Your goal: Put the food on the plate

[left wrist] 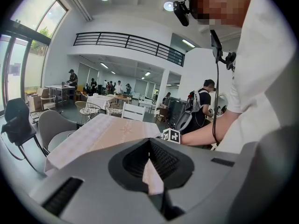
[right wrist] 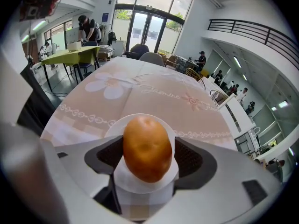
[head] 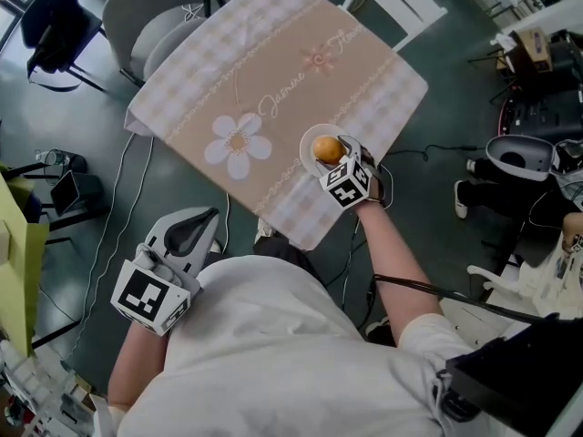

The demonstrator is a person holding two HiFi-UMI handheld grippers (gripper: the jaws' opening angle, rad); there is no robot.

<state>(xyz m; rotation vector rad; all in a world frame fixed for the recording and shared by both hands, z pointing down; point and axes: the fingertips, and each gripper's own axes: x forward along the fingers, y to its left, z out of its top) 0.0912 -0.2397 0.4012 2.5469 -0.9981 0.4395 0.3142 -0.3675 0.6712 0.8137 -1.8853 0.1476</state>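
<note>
Food (right wrist: 147, 148): one oval, orange-brown piece with smooth skin, potato-like. It sits between the jaws of the right hand-held gripper (head: 335, 160), which are clamped on its two sides. It is directly over a white plate (right wrist: 114, 125). Whether its underside touches the plate cannot be told.

In the head view the plate lies close to the near corner of the desk (head: 273, 53), at 3 o'clock from a large white flower print (head: 238, 144). A beige cloth with pale checked borders covers the desk, with a line of script across the middle.

Left hand-held gripper (head: 211, 218): off the desk, at 7 o'clock from the plate and well apart from it, close to the person's torso. Its own view shows the jaws together at the tips with nothing between them, pointing across the desk toward the far room.

Surroundings: a grey chair (head: 146, 16) at 11 o'clock off the desk's far side, a white chair (head: 396, 3) at 1 o'clock. Cables run over the dark floor (head: 437, 107).
</note>
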